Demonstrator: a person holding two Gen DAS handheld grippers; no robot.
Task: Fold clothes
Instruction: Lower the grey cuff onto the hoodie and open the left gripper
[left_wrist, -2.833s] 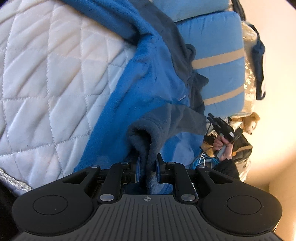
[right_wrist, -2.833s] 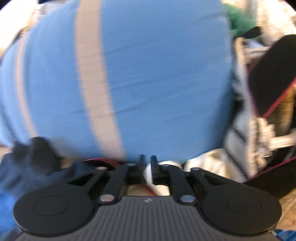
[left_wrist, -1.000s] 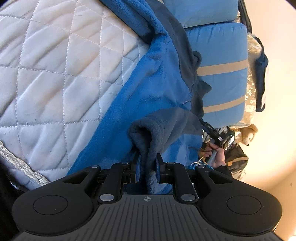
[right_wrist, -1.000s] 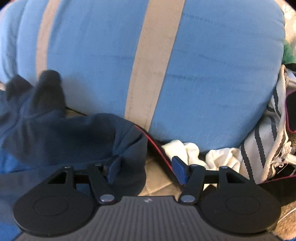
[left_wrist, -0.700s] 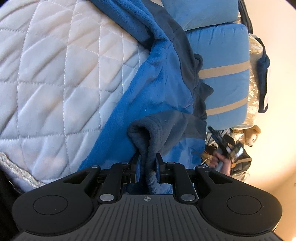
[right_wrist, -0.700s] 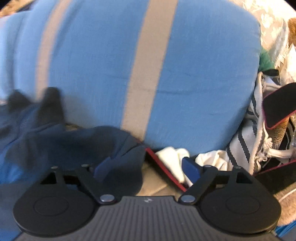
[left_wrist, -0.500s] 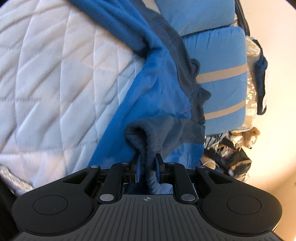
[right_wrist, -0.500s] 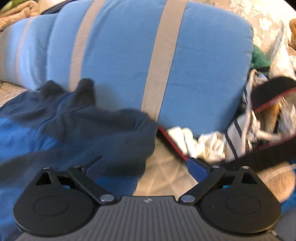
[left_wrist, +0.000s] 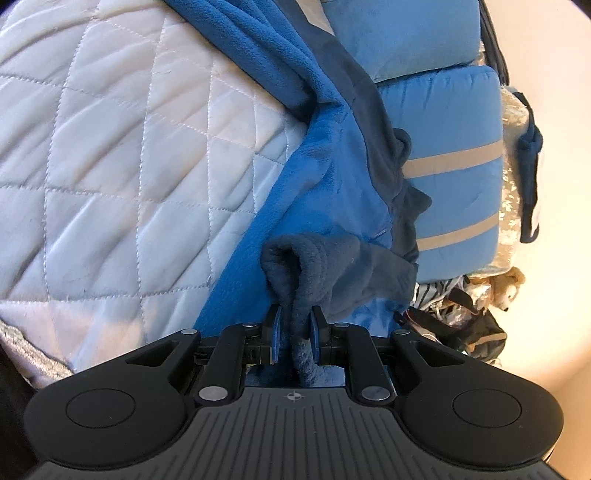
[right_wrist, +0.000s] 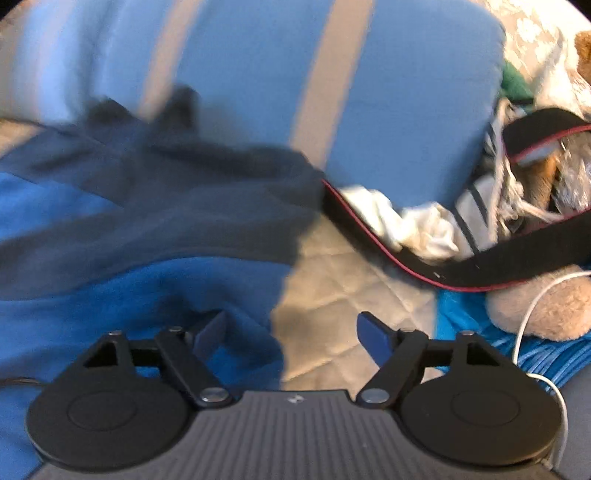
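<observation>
Your left tool (left_wrist: 293, 332) pinches the navy cuff of the soft, limp fleece (left_wrist: 325, 177) sprawled on the bed (left_wrist: 110, 147), so take its loose hem edge with your spread, empty right tool (right_wrist: 291, 332).

No readable text, labels, brands or numbers anywhere I look. Only mark: small crosshair-in-circle emblem on top of my left gripper (left_wrist: 293, 334) body; matching small emblem on my right gripper (right_wrist: 291, 334) body, blurred. No letters on fleece jacket (left_wrist: 332, 192) or striped pillow (left_wrist: 454, 177).
</observation>
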